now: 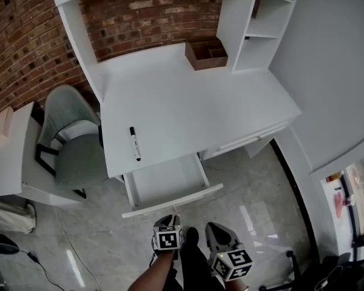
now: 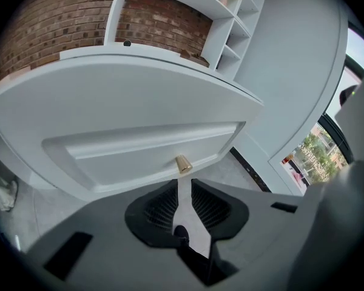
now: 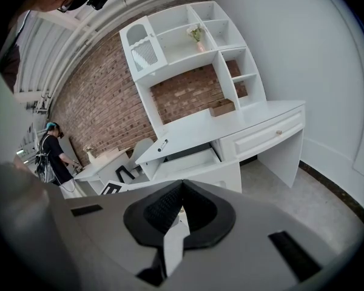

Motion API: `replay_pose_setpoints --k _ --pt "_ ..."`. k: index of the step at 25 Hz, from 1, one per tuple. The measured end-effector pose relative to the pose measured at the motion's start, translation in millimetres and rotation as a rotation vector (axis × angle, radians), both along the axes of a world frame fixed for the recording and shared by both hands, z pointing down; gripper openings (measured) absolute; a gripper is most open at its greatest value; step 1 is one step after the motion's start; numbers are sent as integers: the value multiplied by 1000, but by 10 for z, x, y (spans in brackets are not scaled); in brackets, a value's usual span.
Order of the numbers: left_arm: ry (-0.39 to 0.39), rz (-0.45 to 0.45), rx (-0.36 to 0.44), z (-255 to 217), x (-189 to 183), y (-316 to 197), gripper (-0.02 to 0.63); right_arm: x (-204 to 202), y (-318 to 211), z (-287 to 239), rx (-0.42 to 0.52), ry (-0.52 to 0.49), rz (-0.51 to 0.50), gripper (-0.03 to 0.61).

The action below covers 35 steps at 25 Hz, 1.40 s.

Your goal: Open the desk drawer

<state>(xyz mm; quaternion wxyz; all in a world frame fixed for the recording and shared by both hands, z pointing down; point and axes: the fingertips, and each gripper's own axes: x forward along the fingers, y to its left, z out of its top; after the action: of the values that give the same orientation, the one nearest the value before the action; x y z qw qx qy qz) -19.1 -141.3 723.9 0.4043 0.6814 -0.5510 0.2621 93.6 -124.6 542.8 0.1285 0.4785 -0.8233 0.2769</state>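
Note:
The white desk [image 1: 188, 108] has its left drawer [image 1: 170, 180] pulled out, with nothing visible inside. In the left gripper view the drawer front [image 2: 139, 153] fills the middle, and its small brass knob [image 2: 182, 164] sits just beyond the fingertips. My left gripper [image 2: 184, 183] is open by a narrow gap; the knob is not between the pads. In the head view the left gripper [image 1: 170, 222] hangs right in front of the drawer front [image 1: 173, 202]. My right gripper [image 1: 217, 234] is held back beside it, its jaws meeting at the tips with nothing held. From the right gripper [image 3: 182, 187] the open drawer [image 3: 188, 162] shows ahead.
A black marker [image 1: 135, 143] lies near the desk's front left edge. A wooden organiser [image 1: 206, 53] stands at the back. A grey-green chair [image 1: 73, 141] is left of the desk. A second, closed drawer [image 1: 249, 139] is at the right. A person [image 3: 53, 156] stands far off.

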Motion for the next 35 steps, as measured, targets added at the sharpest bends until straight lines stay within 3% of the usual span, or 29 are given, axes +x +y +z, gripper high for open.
replay_pose_setpoints --k 12,24,35 --pt "-22 37 97 -464 -381 390 52 -167 104 -137 38 -8 -22 5" --pt "-53 57 356 -1468 -679 365 35 -389 209 -362 102 -9 -51 5" --pt "-8 14 503 -2190 -864 463 23 -519 325 -762 194 -38 -73 5"
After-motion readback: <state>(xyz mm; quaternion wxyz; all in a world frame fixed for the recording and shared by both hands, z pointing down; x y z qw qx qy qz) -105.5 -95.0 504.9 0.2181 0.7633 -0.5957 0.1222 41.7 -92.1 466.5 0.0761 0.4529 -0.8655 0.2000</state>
